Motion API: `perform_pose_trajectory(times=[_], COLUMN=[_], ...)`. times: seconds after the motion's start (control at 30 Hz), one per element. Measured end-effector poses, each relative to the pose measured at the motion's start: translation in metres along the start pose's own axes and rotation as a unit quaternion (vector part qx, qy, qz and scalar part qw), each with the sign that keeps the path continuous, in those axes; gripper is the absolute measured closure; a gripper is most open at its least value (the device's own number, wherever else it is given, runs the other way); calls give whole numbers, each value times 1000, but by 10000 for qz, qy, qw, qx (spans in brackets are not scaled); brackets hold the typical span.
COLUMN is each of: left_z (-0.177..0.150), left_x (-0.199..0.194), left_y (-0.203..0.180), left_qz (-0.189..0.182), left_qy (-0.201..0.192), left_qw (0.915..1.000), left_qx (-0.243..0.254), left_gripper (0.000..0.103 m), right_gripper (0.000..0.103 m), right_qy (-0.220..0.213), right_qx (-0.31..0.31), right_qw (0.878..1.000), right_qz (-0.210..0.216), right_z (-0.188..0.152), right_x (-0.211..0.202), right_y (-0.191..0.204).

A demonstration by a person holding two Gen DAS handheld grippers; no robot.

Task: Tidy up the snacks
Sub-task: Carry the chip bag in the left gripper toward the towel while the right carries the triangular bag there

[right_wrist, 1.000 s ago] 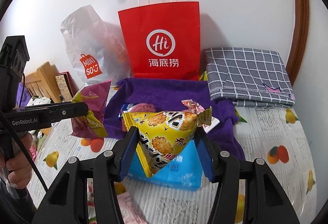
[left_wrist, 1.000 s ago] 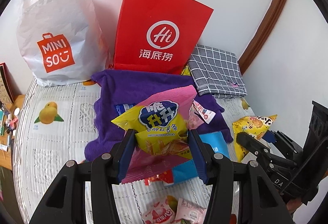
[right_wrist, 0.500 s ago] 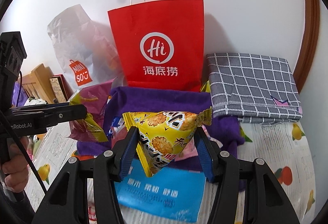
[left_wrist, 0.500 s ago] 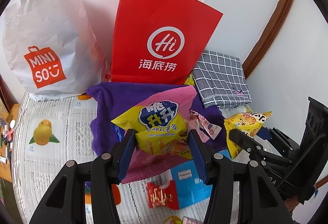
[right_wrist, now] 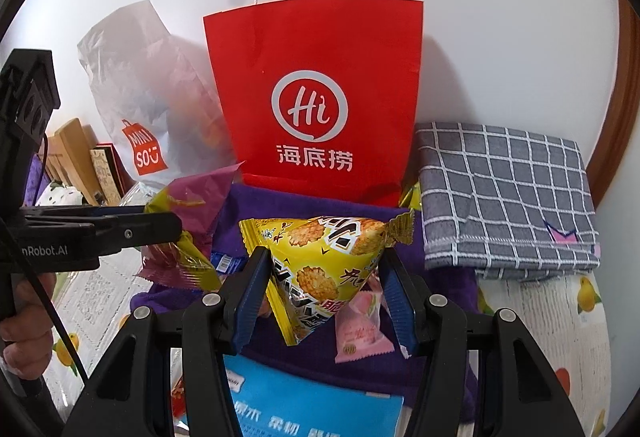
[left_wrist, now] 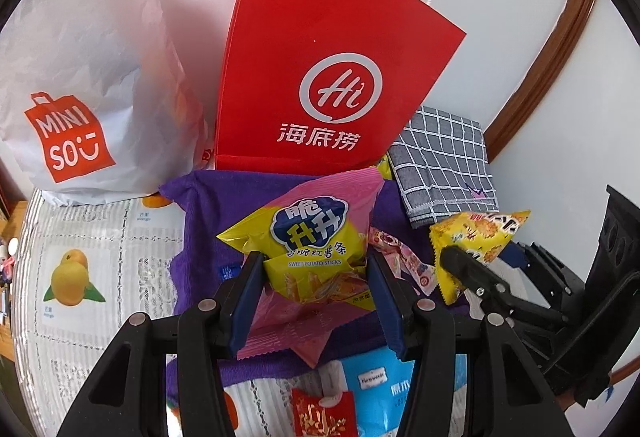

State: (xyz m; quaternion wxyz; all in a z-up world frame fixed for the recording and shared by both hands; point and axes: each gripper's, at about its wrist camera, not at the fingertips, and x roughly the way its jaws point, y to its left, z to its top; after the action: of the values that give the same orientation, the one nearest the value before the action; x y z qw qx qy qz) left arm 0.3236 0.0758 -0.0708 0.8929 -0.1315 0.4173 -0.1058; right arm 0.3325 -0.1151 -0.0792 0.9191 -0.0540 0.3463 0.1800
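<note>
Both grippers tilted down: left gripper (left_wrist: 316, 277) clamps sweet-potato-stick bag (left_wrist: 312, 237), right gripper (right_wrist: 324, 277) cracker packet (right_wrist: 320, 261).

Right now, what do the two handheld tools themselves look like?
Both tools, left and right, are matte black plastic with silver rivets and ribbed blue pads. The left one's side, seen from the right camera, carries white "nRobot.AI" lettering and a thin black cable. No sleeve shows.
</note>
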Motion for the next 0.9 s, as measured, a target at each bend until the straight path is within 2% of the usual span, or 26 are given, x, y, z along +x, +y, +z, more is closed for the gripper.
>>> perform_pose_trajectory(times=[0.3, 0.63, 0.9], left_z=[1, -3, -4], left_x=[30, 50, 54], left_y=[9, 16, 20], left_qz=[55, 204, 196], left_qy=[236, 510, 540], left_qw=[9997, 9984, 9982], left_qx=[-54, -103, -143], left_gripper=[53, 53, 53], right_gripper=[48, 48, 48], right_qy=[-68, 409, 746], right_qx=[-31, -164, -65], right_qw=[10000, 9990, 9972], right_qz=[-42, 28, 49], right_z=[13, 1, -5], right_x=[16, 51, 70], right_y=[-10, -8, -14])
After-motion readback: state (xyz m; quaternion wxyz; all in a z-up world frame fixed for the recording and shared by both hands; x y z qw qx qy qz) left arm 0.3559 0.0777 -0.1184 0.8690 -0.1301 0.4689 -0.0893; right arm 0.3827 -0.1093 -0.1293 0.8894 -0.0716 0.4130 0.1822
